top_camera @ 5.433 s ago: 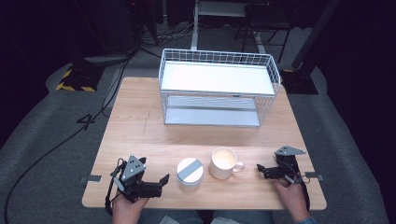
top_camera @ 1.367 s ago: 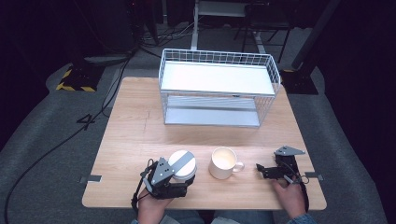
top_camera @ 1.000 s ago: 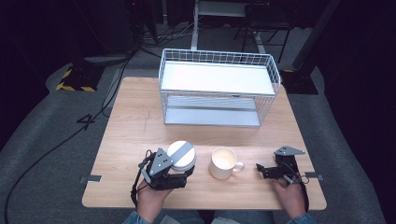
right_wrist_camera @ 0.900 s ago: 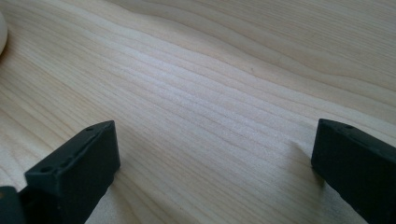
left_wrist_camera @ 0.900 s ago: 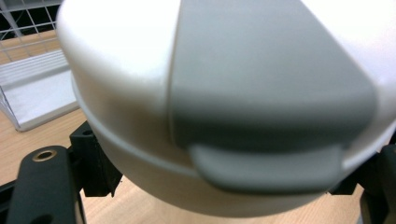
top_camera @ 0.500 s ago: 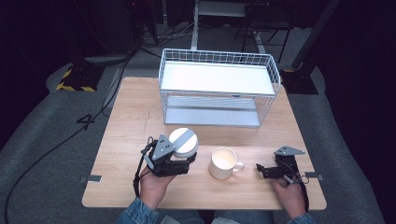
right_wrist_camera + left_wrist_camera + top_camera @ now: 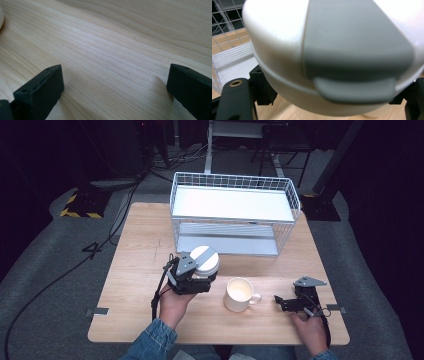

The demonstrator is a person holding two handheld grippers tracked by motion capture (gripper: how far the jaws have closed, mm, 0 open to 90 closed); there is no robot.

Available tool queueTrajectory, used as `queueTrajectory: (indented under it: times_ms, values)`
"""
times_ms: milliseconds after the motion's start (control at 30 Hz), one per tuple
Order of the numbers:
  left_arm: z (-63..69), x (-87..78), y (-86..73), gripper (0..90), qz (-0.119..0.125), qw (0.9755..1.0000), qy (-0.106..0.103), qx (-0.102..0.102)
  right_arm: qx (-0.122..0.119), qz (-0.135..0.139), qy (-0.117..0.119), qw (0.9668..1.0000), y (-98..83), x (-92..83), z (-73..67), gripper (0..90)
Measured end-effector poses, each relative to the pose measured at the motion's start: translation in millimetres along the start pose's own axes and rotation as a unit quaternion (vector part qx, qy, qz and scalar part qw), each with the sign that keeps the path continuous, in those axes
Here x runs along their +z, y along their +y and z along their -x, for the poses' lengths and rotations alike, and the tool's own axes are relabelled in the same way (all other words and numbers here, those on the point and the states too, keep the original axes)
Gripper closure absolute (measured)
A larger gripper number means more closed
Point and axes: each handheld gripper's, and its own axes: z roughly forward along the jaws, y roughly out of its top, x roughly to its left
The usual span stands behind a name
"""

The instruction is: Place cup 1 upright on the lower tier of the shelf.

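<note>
A wooden table (image 7: 130, 270) seen from above, with a white wire rack (image 7: 235, 212) along its far edge. The left gripper (image 7: 192, 275) is closed on a white round container with a grey lid strip (image 7: 205, 259), clasping its sides low down, held above the middle of the table just short of the rack's front. In the left gripper view the container (image 7: 329, 55) looms close between the jaws, tilted toward the camera. The risk, as I judge it: the smooth curved wall could slip from the pads if the hand tips further, or the container could knock the rack's wire front or lower shelf if carried forward too low. The left forearm reaches in from the near edge, wrist angled toward the rack. The right gripper (image 7: 290, 302) rests near the table's near right corner, jaws wide apart and empty over bare wood, beside a cream mug (image 7: 239, 294).
</note>
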Motion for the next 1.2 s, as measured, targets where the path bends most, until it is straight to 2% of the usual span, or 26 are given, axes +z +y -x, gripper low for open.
queueTrajectory:
  times_ms: [267,400,567,800,900,1033,1100,1133,1200]
  values:
    - [-2.8,20.2,8.3,19.0,0.002,0.9999,-0.001,0.01,0.001,0.0,0.0,1.0,0.0,0.0,-0.1,1.1]
    - [-5.5,31.1,9.8,19.0,0.001,1.0,-0.002,0.002,0.0,0.0,0.0,1.0,0.0,0.0,-0.1,1.1]
    - [-7.9,42.0,13.2,19.0,-0.001,1.0,-0.001,0.004,0.0,0.001,0.0,1.0,0.0,0.0,-0.1,1.1]
    - [-13.8,61.5,17.4,19.0,0.009,0.9998,0.014,0.014,0.0,0.001,0.0,1.0,0.0,0.0,-0.1,1.1]
    - [-19.7,74.4,16.2,19.0,0.005,0.9999,0.009,-0.004,0.0,0.0,0.0,1.0,0.0,0.0,-0.1,1.1]
    - [-23.8,82.5,17.5,19.0,0.003,0.9999,0.013,-0.01,0.002,0.0,-0.002,1.0,0.1,0.0,-0.4,1.1]
    - [-25.1,88.7,18.8,19.0,0.006,0.9998,0.02,-0.005,0.002,0.0,-0.002,1.0,0.1,0.1,-0.4,1.1]
    - [-26.0,95.6,20.6,19.0,0.008,0.9995,0.029,0.007,0.001,0.0,-0.002,1.0,0.1,0.1,-0.4,1.1]
    - [-26.6,101.6,21.6,19.0,0.015,0.9991,0.037,0.011,0.002,0.0,-0.002,1.0,0.1,0.0,-0.4,1.1]
